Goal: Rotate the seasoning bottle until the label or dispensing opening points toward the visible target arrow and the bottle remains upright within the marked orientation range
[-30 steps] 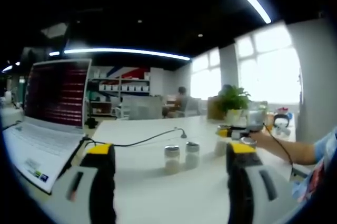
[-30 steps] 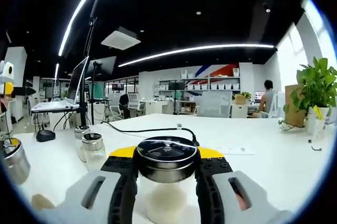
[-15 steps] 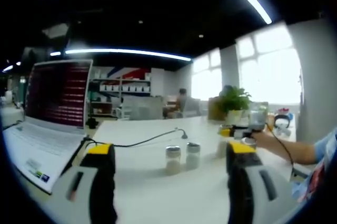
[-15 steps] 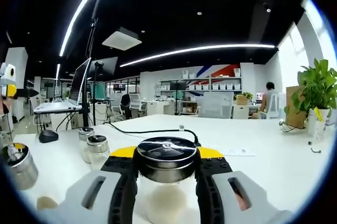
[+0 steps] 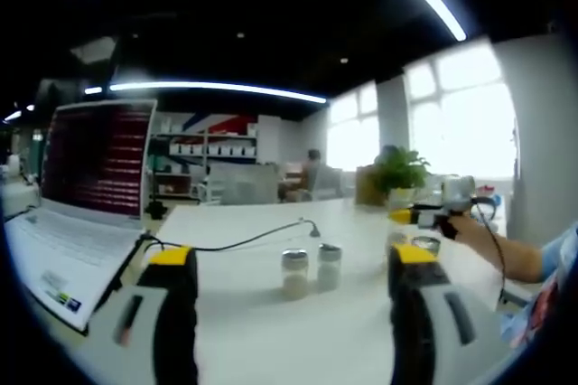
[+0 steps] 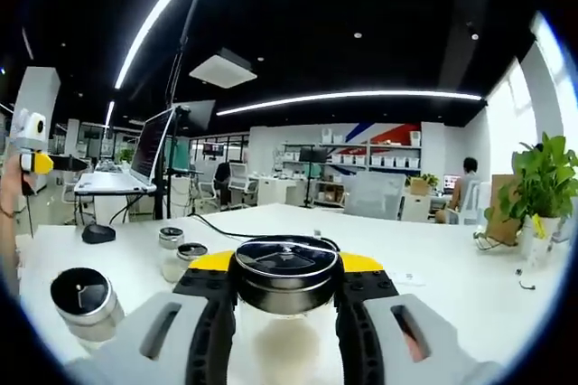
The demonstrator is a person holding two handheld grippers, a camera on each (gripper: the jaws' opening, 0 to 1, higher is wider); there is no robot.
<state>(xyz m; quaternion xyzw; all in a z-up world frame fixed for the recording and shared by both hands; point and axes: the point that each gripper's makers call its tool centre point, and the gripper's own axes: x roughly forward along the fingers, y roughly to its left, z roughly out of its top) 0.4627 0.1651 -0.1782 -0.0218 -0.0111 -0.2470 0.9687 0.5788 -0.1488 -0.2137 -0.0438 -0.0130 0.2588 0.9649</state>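
Two jars [image 5: 307, 271] stand side by side mid-table in the left gripper view, just beyond the gap between that gripper's jaws. Left gripper [image 5: 287, 269]: jaws wide apart, nothing between them, low over the white table [image 5: 262, 331]. Laptop [image 5: 77, 195] open at the left, screen lit, a black cable [image 5: 235, 242] running from beside it across the table. Right gripper [image 5: 432, 215] enters from the right, held in a hand [image 5: 470, 231], with a metal lid [image 5: 424, 244] just under it.

Right gripper view: gripper [image 6: 287, 299] jaws closed on a bottle [image 6: 287, 308], glass body with a dark metal lid, upright, pale powder in the lower part. Whether its base touches the table [image 6: 452, 286] cannot be told. A third jar [image 6: 83, 305] with a dark lid sits at lower left, near the jaws. The two jars [image 6: 179, 258] stand farther back to the left. A mouse [image 6: 97, 233] lies beyond them. A potted plant [image 6: 542, 188] is at the right edge. No arrow mark can be made out on the table.
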